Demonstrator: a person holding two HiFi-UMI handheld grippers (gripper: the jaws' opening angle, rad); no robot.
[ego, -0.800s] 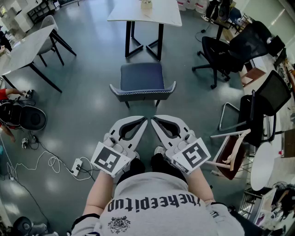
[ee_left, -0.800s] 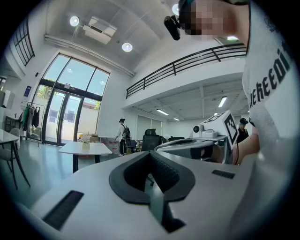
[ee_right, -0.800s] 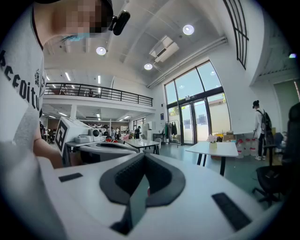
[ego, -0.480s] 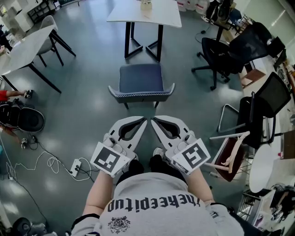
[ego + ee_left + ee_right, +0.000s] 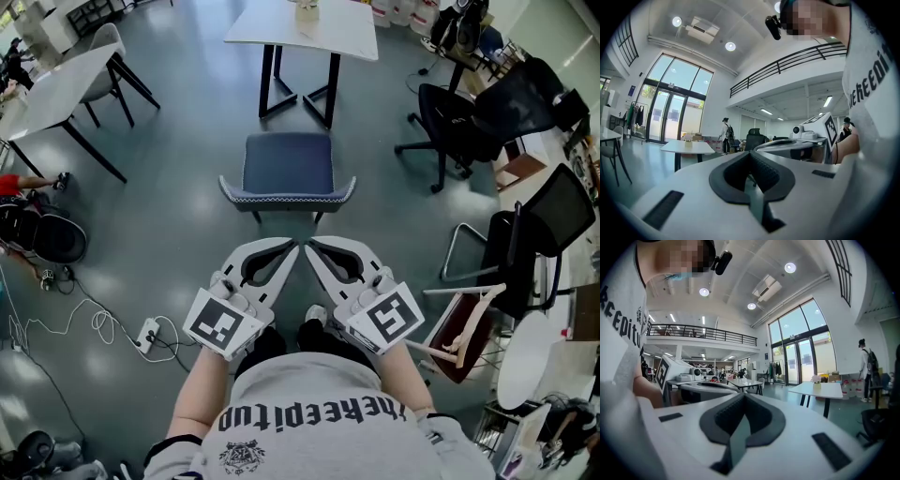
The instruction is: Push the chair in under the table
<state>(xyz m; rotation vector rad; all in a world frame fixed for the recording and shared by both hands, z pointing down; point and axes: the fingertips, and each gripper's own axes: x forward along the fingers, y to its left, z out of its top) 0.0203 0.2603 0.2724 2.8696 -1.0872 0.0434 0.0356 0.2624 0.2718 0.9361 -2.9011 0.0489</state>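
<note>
A chair with a dark blue seat (image 5: 287, 161) and a low grey backrest (image 5: 287, 194) stands on the grey floor, its back toward me. It is pulled out from a white table (image 5: 305, 23) on black legs beyond it. My left gripper (image 5: 293, 246) and right gripper (image 5: 311, 246) are side by side in front of my body, tips close together, short of the backrest and not touching it. Both are shut with nothing between the jaws. The left gripper view shows its closed jaws (image 5: 751, 152) and the table (image 5: 686, 146) far off. The right gripper view shows the same (image 5: 743, 394).
Black office chairs (image 5: 450, 112) stand at the right. A second white table (image 5: 56, 89) is at the left. A power strip with cables (image 5: 145, 335) lies on the floor at my left. A dark red box (image 5: 459, 328) sits at my right. A person (image 5: 725, 136) stands far off.
The head view has shifted slightly, so the chair and table sit a little lower in the picture. Both grippers stay shut in the same place before my body.
</note>
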